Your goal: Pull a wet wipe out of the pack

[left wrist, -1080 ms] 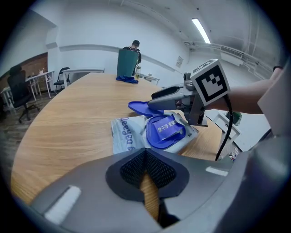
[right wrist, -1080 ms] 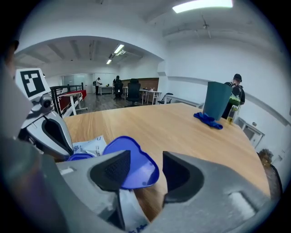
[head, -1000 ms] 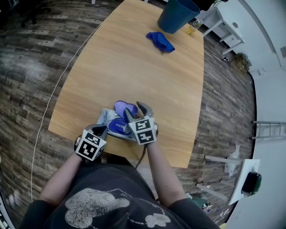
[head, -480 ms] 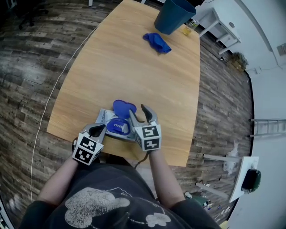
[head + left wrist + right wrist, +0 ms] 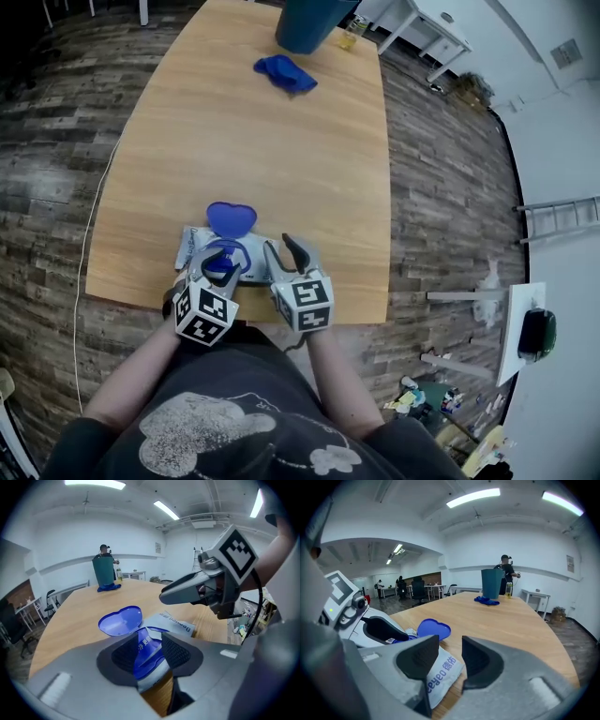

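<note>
Fingers [image 5: 123,656] of the left gripper [image 5: 217,268] have just spread wide, unclamped, around the wipe pack [image 5: 174,623]; the right gripper [image 5: 286,255] just narrowed, jaws apart, empty. Pack at the wooden table's [image 5: 281,141] near edge — blue lid [image 5: 231,217] flipped open; cloth [image 5: 285,73] and bin [image 5: 309,23] at the far edge — bare wood between.

head view: high above near bench [image 5: 281,141] edge, facing steeply down. left gripper view, right gripper view: low, close behind own jaws, facing along bench toward far bin [image 5: 104,571]. all three share wipe pack [image 5: 258,266], bin.
</note>
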### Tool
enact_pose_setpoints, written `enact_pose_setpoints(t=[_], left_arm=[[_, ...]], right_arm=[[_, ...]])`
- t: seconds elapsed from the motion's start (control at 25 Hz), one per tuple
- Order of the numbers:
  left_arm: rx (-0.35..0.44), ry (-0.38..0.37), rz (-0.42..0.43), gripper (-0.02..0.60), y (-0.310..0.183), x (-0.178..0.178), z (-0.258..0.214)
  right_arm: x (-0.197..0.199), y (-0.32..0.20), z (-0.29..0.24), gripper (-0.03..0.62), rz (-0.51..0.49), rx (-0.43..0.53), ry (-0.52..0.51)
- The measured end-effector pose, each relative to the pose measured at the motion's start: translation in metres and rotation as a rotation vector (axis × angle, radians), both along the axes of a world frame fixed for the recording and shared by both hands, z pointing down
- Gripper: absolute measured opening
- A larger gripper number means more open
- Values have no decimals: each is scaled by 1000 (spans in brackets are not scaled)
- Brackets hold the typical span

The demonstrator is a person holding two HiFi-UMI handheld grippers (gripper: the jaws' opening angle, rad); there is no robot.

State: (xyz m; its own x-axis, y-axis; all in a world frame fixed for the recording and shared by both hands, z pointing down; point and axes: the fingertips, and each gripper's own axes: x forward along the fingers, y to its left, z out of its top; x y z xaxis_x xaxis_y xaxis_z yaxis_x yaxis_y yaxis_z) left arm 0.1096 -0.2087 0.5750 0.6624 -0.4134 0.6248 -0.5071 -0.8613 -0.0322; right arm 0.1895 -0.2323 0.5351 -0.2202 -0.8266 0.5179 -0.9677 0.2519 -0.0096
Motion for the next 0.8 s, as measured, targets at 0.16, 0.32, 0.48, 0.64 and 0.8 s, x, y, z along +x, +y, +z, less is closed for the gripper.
enact_pose_setpoints(t=[0.16,0.32,0.48,0.64,0.8], left_arm=[[-19,-14,-43,66,-2,2,4],[8,17,-61,26,-2,0,-10],[49,62,-133,23,-10,-17,-29],[55,47,-209,23,-18,-45,-26],[11,2,-238,25,-21,-62,-7]], right_arm=[[8,13,-1,143,20,2,-9],[8,20,0,143,24,2,-8],[-3,22,1,143,-11,-3,-13],[-22,17,2,53,-76,-2,8],[-48,10,8,6,-164,-37,21]])
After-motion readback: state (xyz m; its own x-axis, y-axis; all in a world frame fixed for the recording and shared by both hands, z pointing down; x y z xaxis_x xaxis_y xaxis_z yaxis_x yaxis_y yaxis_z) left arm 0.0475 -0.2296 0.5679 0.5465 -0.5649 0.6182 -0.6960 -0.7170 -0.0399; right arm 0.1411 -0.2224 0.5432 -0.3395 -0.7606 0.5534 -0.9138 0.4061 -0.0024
